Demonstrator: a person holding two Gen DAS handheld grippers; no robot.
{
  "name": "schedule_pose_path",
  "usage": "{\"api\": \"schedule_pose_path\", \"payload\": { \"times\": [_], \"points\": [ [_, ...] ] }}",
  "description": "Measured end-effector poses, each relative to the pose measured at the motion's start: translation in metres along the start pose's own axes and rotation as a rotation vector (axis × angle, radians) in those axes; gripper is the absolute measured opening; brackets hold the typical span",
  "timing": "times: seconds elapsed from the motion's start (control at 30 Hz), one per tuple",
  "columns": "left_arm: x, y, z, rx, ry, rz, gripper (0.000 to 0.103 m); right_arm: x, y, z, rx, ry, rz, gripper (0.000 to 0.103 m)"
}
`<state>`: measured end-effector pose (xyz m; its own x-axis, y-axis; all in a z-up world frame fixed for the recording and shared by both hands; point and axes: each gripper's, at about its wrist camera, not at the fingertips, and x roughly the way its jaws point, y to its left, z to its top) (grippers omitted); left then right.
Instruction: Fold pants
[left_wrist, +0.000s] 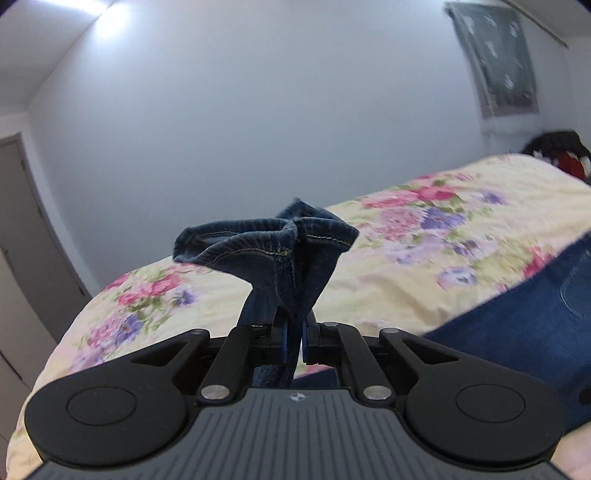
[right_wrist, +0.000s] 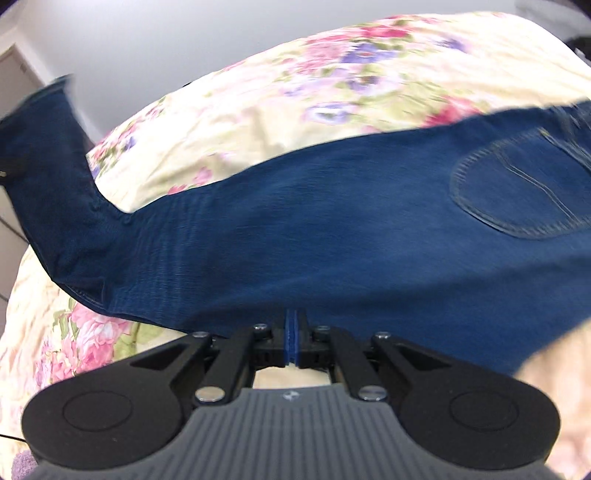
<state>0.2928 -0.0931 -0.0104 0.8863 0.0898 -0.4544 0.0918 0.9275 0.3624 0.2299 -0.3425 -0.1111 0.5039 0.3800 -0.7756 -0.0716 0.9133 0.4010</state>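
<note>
Dark blue jeans (right_wrist: 332, 236) lie across a floral bedspread (right_wrist: 258, 96), back pocket (right_wrist: 517, 184) up at the right. My left gripper (left_wrist: 294, 325) is shut on the bunched leg hems (left_wrist: 273, 251), which stand up out of the jaws above the bed. In the right wrist view that leg end (right_wrist: 40, 147) rises off the bed at the far left. My right gripper (right_wrist: 294, 317) is shut, its blue pads pressed together at the near edge of the jeans, apparently pinching that edge. More denim (left_wrist: 517, 325) shows at the right of the left wrist view.
The floral bedspread (left_wrist: 424, 251) covers the whole bed. A plain wall (left_wrist: 258, 110) is behind, with a door (left_wrist: 33, 236) at the left and a hanging cloth (left_wrist: 495, 55) at the upper right. A dark and red bundle (left_wrist: 565, 155) sits past the bed's far corner.
</note>
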Motion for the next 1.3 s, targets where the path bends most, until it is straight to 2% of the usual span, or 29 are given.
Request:
{"api": "schedule_pose_path", "payload": {
  "times": [0.1,0.17,0.23,0.33,0.43,0.57,0.67,0.73,0.8,0.87,0.9,0.97,1.07,1.13,1.2,1.3],
  "points": [
    [0.014,-0.077,-0.022,0.153,0.043,-0.059,0.007,-0.010,-0.023,-0.006,0.045,0.005,-0.005,0.000],
    [0.023,-0.119,-0.046,0.237,0.101,-0.115,0.007,-0.016,-0.037,-0.013,0.069,0.016,-0.007,0.000],
    [0.025,-0.147,-0.073,0.320,0.134,-0.124,0.007,-0.020,-0.050,-0.017,0.081,0.024,-0.005,0.000],
    [0.026,-0.158,-0.100,0.386,0.159,-0.141,0.008,-0.021,-0.057,-0.027,0.094,0.042,0.011,0.000],
    [0.033,-0.139,-0.103,0.278,0.247,-0.237,0.017,-0.019,-0.062,-0.036,0.098,0.050,0.039,0.001],
    [0.041,-0.109,-0.096,0.088,0.308,-0.373,0.024,-0.015,-0.059,-0.040,0.106,0.043,0.092,0.001],
    [0.041,-0.097,-0.093,0.021,0.328,-0.434,0.031,-0.011,-0.050,-0.036,0.101,0.026,0.124,0.004],
    [0.039,-0.093,-0.093,0.000,0.334,-0.476,0.041,-0.008,-0.046,-0.032,0.110,0.017,0.137,0.014],
    [0.034,-0.092,-0.094,0.008,0.331,-0.494,0.043,-0.005,-0.042,-0.029,0.122,0.012,0.149,0.032],
    [0.032,-0.091,-0.094,0.015,0.328,-0.540,0.048,-0.001,-0.037,-0.024,0.119,0.012,0.154,0.034],
    [0.030,-0.088,-0.094,0.007,0.330,-0.582,0.059,0.001,-0.033,-0.022,0.120,0.012,0.159,0.036],
    [0.029,-0.081,-0.092,-0.006,0.323,-0.642,0.062,0.007,-0.028,-0.017,0.141,0.016,0.184,0.039],
    [0.023,-0.068,-0.089,0.011,0.288,-0.608,0.060,0.012,-0.019,-0.012,0.200,0.028,0.239,0.047],
    [0.022,-0.054,-0.085,0.004,0.278,-0.596,0.060,0.020,-0.014,-0.009,0.242,0.040,0.271,0.049],
    [0.023,-0.040,-0.082,0.000,0.267,-0.564,0.060,0.030,-0.012,-0.008,0.309,0.057,0.302,0.056],
    [0.027,-0.020,-0.079,-0.006,0.255,-0.454,0.060,0.049,-0.010,-0.010,0.449,0.097,0.350,0.056]
  ]
}}
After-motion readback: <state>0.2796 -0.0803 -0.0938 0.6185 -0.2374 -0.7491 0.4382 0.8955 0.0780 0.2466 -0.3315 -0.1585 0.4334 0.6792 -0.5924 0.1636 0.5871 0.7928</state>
